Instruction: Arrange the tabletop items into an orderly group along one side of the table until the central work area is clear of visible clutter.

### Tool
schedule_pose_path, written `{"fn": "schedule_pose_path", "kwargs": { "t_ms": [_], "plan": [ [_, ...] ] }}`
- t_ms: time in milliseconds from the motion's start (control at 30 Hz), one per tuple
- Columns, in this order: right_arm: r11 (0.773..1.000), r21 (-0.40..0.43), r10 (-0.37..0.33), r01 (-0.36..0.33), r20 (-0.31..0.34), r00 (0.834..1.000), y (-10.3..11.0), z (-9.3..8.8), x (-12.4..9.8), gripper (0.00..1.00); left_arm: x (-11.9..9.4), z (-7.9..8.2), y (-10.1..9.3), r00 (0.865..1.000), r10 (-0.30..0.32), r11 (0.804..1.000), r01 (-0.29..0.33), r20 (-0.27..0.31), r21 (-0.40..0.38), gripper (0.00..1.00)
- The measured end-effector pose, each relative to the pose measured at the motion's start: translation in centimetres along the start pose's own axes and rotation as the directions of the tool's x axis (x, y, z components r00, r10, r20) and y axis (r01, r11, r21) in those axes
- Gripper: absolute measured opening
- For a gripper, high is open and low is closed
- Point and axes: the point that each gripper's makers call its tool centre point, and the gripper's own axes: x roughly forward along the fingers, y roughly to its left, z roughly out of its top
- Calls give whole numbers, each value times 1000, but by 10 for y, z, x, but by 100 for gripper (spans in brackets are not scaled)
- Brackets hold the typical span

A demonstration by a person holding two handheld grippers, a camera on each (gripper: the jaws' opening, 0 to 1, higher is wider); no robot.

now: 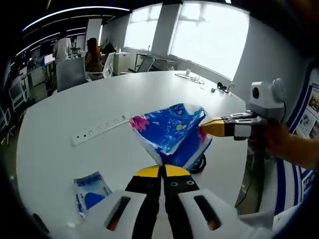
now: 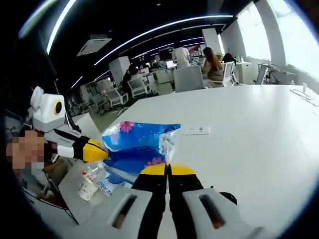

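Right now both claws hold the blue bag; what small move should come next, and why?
Probably carry the blue bag toward the table edge near the small blue packet. Left claw and right claw both pinch it, lifted mid-table.

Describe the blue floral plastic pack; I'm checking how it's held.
The blue plastic pack is glossy, crinkled film printed with pink flowers and white patches. It hangs lifted above the white table, stretched between the left gripper and the right gripper, each shut on an opposite end.
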Motion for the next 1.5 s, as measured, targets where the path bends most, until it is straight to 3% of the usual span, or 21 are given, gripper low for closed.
{"fn": "schedule_pose_path", "kwargs": {
  "t_ms": [333,600,1033,1500],
  "plan": [
    [999,5,-43,43,23,999,-37,16,-19,0,23,28,-24,999,-32,998,32,0,45,0],
    [997,19,-79,78,24,997,-66,19,-20,0,52,35,-35,998,-59,996,60,-15,59,0],
    [993,42,-111,112,-13,994,-105,5,-6,0,97,33,-37,995,-81,995,84,-54,51,0],
    [988,80,-126,132,-75,989,-142,-28,32,0,155,10,-19,990,-79,996,84,-121,34,0]
  ]
}}
